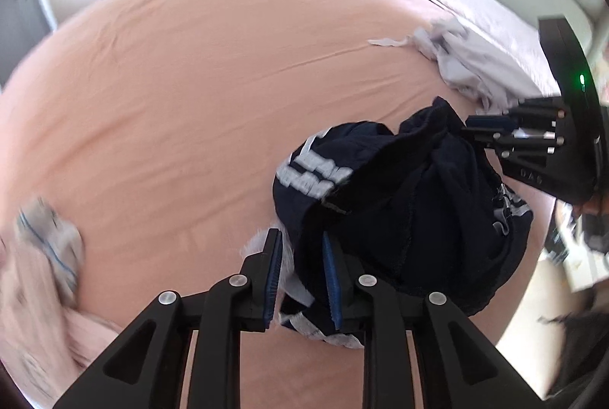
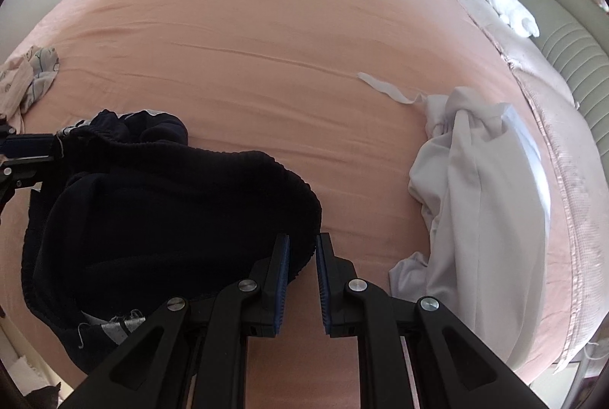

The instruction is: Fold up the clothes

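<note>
Navy shorts (image 1: 399,199) with white lettering and stripes hang bunched over the pink bed sheet (image 1: 190,85). In the left wrist view my left gripper (image 1: 300,237) has its blue pads close together with a striped edge of the shorts between them. My right gripper (image 1: 470,127) pinches the far side of the cloth. In the right wrist view the navy shorts (image 2: 152,211) show an elastic waistband, and my right gripper (image 2: 303,241) is shut on its near edge. My left gripper (image 2: 53,144) holds the waistband at the far left.
A crumpled white garment (image 2: 475,188) with a loose white strip (image 2: 380,87) lies on the sheet (image 2: 266,28) to the right. Patterned light clothes (image 2: 34,74) sit at the left edge. A padded headboard (image 2: 571,58) runs along the right side.
</note>
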Demonstrator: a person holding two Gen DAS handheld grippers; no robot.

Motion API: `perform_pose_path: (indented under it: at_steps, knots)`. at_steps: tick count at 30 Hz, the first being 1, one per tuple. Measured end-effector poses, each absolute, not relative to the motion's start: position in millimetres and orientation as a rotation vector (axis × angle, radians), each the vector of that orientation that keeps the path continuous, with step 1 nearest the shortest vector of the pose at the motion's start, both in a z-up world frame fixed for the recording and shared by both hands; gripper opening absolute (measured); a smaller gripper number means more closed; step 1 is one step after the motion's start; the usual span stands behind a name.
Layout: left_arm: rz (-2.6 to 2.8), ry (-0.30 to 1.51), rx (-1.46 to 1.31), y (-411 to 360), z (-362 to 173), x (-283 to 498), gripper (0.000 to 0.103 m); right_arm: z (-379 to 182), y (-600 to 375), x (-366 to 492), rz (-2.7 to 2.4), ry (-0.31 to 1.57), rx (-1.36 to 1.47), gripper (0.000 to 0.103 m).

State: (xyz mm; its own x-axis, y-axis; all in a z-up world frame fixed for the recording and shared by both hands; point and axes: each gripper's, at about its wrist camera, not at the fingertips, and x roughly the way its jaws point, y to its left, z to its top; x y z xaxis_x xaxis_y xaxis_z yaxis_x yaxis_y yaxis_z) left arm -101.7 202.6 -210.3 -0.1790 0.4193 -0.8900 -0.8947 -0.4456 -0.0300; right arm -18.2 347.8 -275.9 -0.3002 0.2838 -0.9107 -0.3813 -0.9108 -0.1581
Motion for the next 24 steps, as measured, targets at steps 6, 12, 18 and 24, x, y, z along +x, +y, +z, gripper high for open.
perform_pose_path:
  at_steps: [6,12,18,24]
  knots:
    - [1.761,0.733,-1.072,220,-206,-107,0.021,-274,344,-14,2.247,0.159,-1.552,0.013]
    - [1.670,0.876,-1.075,242,-225,-105,0.021,-271,342,-9,2.255,0.194,-1.551,0.013]
    - [1.699,0.884,-1.074,252,-228,-105,0.021,-264,347,0,2.254,0.299,-1.524,0.013]
    - [1.748,0.779,-1.044,252,-209,-114,0.021,-255,354,17,2.217,0.504,-1.487,0.013]
